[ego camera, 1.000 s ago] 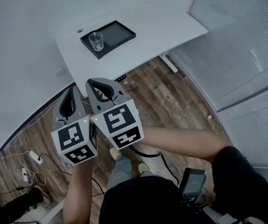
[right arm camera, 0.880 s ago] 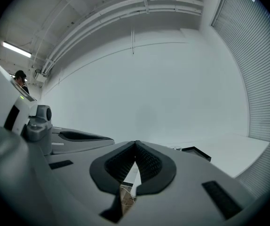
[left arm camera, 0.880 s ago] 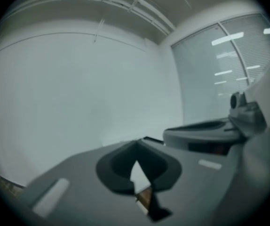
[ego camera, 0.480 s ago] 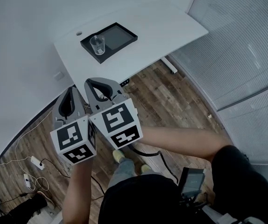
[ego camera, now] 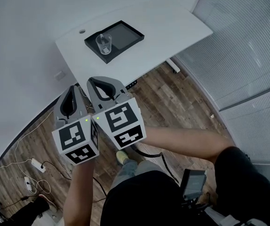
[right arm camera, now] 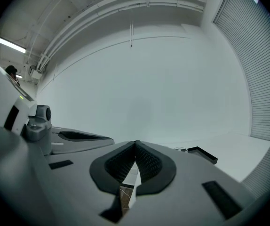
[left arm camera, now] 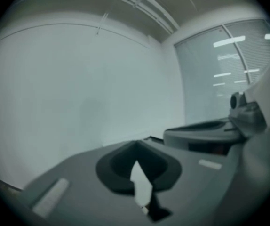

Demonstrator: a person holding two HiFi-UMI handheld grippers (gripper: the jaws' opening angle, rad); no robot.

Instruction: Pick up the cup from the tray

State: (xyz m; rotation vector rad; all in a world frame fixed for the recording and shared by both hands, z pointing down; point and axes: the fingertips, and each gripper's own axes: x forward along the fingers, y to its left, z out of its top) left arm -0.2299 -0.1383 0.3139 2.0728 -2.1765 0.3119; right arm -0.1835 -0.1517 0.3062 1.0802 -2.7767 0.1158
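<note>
A clear cup (ego camera: 103, 44) stands upright at the left end of a black tray (ego camera: 125, 34) on a white table (ego camera: 172, 29). Both grippers are held side by side over the floor, well short of the table, and point towards it. My left gripper (ego camera: 72, 88) (left arm camera: 136, 143) is shut with nothing in it. The right gripper (ego camera: 92, 81) (right arm camera: 136, 143) is also shut and empty. In the right gripper view a corner of the tray (right arm camera: 205, 154) shows past the jaws. The right gripper's body (left arm camera: 205, 132) shows in the left gripper view.
Wooden floor (ego camera: 172, 102) lies between me and the table. White cables and a power strip (ego camera: 37, 165) lie on the floor at lower left. A table foot (ego camera: 174, 66) stands under the right end. A glass wall with blinds (ego camera: 248, 55) runs along the right. My legs and shoe (ego camera: 122, 156) are below.
Both grippers have been carried forward together towards the table, still shut. The floor cables have slid down and back in the head view. The cup and tray have not moved on the table.
</note>
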